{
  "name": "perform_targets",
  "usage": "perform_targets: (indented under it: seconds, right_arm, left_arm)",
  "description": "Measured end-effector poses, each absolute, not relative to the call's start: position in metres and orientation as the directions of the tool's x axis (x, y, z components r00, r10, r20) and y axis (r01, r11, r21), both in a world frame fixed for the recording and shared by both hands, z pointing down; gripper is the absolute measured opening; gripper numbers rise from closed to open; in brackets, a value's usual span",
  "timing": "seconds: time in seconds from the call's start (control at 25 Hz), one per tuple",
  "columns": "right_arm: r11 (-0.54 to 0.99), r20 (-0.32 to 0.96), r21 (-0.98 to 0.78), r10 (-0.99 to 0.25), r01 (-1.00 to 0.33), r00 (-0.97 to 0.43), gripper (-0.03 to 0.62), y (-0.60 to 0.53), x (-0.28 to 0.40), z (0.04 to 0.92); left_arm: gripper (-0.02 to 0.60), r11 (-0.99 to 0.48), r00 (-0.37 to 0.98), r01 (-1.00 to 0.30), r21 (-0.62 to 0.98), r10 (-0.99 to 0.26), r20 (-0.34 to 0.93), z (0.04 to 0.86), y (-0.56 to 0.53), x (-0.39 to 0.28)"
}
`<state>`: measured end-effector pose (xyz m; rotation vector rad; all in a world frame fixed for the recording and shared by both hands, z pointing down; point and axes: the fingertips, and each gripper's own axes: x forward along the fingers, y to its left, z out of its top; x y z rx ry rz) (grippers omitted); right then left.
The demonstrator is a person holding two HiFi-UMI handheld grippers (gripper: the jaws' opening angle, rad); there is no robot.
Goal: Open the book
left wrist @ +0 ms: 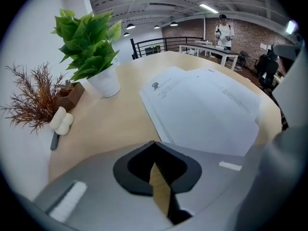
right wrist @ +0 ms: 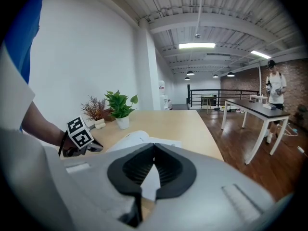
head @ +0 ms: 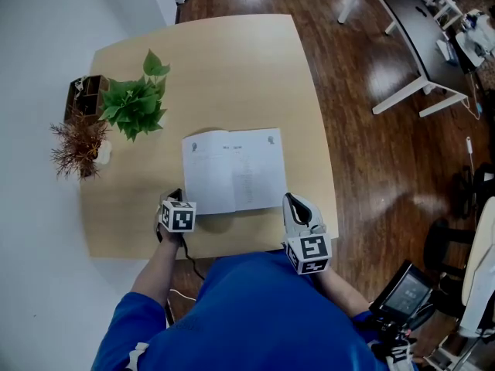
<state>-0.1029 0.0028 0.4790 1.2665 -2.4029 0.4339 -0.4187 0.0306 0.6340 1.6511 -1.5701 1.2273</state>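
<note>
The book (head: 233, 168) is lying flat near the front edge of the tabletop (head: 232, 60), already spread open with pale printed pages facing up; its wide span is running left to right across the person's front, and its spine is pointing away from them.

The left claw (head: 176, 197) is resting just off the book's near left corner, so the book is lying ahead of it and to its right; its jaws are pressed together with nothing between them, and only bare wood is showing behind them in the left gripper view.

The right claw (head: 288, 199) is sitting at the near right corner, aiming forward over the page edge; its jaws are also meeting at the tips and gripping nothing I can make out, with white paper showing beyond them.

Judging by this, the right claw is lying slightly nearer the pages; the opening itself is looking done, so any further move is probably turning on that right-hand edge.
</note>
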Motion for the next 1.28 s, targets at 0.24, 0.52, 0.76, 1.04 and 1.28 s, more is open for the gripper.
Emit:
perform_targets:
  seconds: [0.24,0.52,0.76,1.04,1.28]
  right_arm:
    - [0.548,0.471,-0.095,-0.711,-0.831,-0.522,0.003,0.003,-0.106,0.478]
    - [0.551,0.47,-0.095,-0.71,-0.829,-0.525,0.003,0.003,-0.106,0.479]
    - [0.552,0.468,-0.088,-0.712,-0.829,-0.523,0.003,0.003,-0.106,0.48]
    - [0.553,0.464,-0.085,-0.714,-0.829,-0.524,0.003,0.005,-0.106,0.477]
    - [0.552,0.448,-0.077,-0.725,-0.83,-0.524,0.003,0.017,-0.109,0.469]
  left_arm:
    - [0.006,-0.169,-0.098,-0.965,-0.199,-0.473,0.876,0.632,0.032,-0.418]
    - [0.006,-0.172,-0.095,-0.966,-0.194,-0.461,0.882,0.638,0.036,-0.418]
    - [0.006,-0.176,-0.092,-0.966,-0.19,-0.452,0.887,0.645,0.038,-0.418]
    - [0.006,-0.136,-0.081,-0.973,-0.188,-0.56,0.825,0.622,0.03,-0.415]
    - [0.006,-0.109,-0.037,-0.98,-0.164,-0.715,0.698,0.584,0.029,-0.407]
